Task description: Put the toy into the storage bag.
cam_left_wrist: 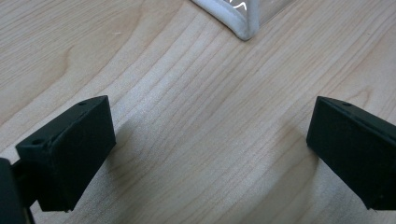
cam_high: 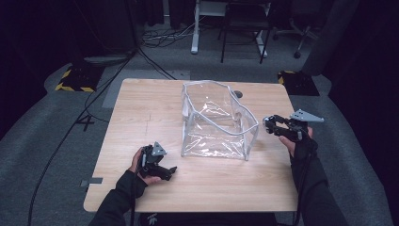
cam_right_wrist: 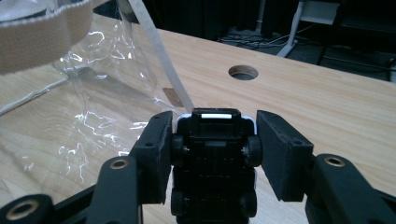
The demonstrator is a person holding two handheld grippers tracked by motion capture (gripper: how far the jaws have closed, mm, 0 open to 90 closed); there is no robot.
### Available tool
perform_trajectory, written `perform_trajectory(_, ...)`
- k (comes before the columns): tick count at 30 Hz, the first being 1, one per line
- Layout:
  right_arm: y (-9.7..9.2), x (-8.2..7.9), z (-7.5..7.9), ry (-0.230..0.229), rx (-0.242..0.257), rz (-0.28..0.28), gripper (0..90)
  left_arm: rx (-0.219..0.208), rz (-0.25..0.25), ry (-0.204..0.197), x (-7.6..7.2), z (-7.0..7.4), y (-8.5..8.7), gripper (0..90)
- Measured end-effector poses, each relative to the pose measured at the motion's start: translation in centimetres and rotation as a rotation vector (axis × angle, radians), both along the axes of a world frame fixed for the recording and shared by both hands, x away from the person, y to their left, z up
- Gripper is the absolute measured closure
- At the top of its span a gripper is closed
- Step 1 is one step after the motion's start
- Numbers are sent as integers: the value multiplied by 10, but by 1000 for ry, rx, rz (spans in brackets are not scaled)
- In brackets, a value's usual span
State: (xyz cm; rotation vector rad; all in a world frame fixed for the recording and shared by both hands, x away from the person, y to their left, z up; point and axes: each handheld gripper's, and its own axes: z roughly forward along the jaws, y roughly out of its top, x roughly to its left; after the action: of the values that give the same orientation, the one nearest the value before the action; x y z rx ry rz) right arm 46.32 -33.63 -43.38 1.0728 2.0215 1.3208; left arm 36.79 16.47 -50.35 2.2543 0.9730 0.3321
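A small black toy car [cam_right_wrist: 214, 154] is clamped in the right claw [cam_high: 275, 123], held just beside the clear bag [cam_high: 216, 123] mid-bench, probably for dropping in. The left claw [cam_high: 162, 170] is parked wide open near the front edge.

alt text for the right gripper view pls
The right gripper holds a small black toy car, underside up, between its two black jaws. Just beyond stands a clear plastic bag with pale trim on a light wooden table with a round hole.

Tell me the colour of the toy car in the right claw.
Black, with a white edge at its far end; the right gripper view shows the toy car best.
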Motion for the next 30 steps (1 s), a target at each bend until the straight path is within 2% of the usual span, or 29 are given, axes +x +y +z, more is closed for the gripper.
perform_trajectory(4, -2, 1, 7, -8, 12, -5, 483, 3, 8, 0, -1, 0, 0, 14)
perform_trajectory(5, -2, 2, 13, -16, 3, -8, 483, 3, 3, 2, 0, 0, 0, 14)
perform_trajectory(18, 1, 3, 45, -61, -3, -12, 483, 1, 9, 1, 0, 0, -1, 13)
perform_trajectory(23, 5, 5, 57, -76, -11, -9, 483, 7, 9, -4, 7, 1, -7, 16)
perform_trajectory(24, 6, 5, 60, -79, -13, -7, 483, -4, 11, 5, 9, 0, -10, 22)
perform_trajectory(30, 14, 8, 76, -100, -2, 8, 483, 0, -10, -16, 18, 1, -23, 46)
